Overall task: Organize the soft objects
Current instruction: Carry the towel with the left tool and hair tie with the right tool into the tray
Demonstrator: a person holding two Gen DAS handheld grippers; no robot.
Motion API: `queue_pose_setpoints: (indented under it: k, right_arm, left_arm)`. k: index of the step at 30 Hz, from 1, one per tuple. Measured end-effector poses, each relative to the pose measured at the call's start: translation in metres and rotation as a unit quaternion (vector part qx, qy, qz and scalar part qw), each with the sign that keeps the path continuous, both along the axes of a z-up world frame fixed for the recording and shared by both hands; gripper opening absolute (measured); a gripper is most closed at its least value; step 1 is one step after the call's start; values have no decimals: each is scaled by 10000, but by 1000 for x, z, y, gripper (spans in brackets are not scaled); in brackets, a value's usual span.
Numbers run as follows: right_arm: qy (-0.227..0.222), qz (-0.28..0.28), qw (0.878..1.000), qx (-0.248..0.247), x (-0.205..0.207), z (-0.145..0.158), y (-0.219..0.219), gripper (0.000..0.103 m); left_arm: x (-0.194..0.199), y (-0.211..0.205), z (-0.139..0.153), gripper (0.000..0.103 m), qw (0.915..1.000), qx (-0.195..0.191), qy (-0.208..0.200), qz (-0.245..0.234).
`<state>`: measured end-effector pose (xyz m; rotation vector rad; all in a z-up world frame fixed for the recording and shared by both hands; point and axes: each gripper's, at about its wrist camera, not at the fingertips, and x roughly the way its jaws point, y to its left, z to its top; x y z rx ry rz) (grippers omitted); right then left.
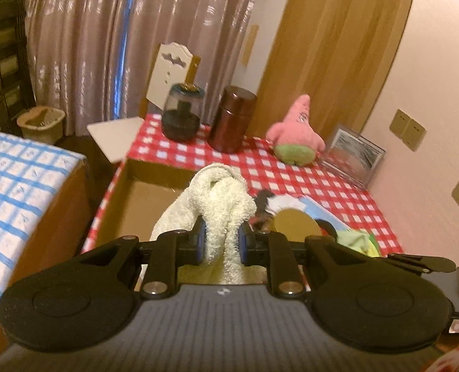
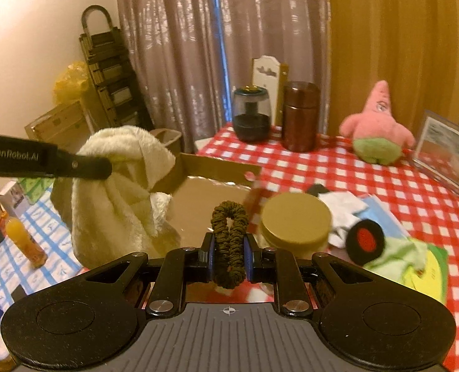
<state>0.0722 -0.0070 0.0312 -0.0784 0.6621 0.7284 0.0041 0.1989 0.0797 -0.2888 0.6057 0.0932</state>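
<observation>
So the left tool (image 1: pixel 220 241) is pinching a bunched cream towel (image 1: pixel 220 198), carrying it up off the table (image 1: pixel 337 186) with the open cardboard box (image 1: pixel 136 204) sitting just ahead and below it, probably so the towel can drop straight in. Over on the right, the right tool (image 2: pixel 229 257) is clamping a dark green scrunchie (image 2: pixel 229 232) upright, with the same box right in front, a gold lid (image 2: pixel 296 220) just beside it and a pink plush (image 2: pixel 376 124) further back.

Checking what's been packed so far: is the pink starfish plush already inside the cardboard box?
No. The pink starfish plush sits upright on the red checked tablecloth, well behind the cardboard box.
</observation>
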Motion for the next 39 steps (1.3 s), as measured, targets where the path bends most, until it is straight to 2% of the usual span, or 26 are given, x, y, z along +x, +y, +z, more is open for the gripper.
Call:
queue_pose_setpoints:
  k: [5,11,18,22,24,26,30,37,39]
  right_arm:
    - [1,107,9999,133,16,7,23,19]
    - [75,237,9995,213,34,7,48,19]
    - [590,381,9975,98,55,-27,71,19]
    - [898,402,9951,-75,61,-53,78,19]
    - [1012,408,9940,-119,62,-60,80,19]
    - [1115,420,9928,-137,63,-67,82,19]
    - [1232,447,9913,-155,64,-78,83,19]
    - [1305,518,9901,-20,63,-83,88,19]
    - [1338,610,9891,76,63,-82,90,23]
  left_arm:
    - [17,20,4,18,9999,130,11,40]
    - [40,36,-7,18,9994,294,164,71]
    - [64,53,-40,18,9981,304,522,104]
    - [75,62,-68,19,9966,149,800,104]
    - [78,63,-81,23,9956,105,925,76]
    - [80,66,-91,32,9945,56,1048,60]
    - [72,73,-95,45,9940,76,1069,227]
    - [55,85,-87,48,9944,44,928,510]
    - [51,85,-85,49,9943,61,908,554]
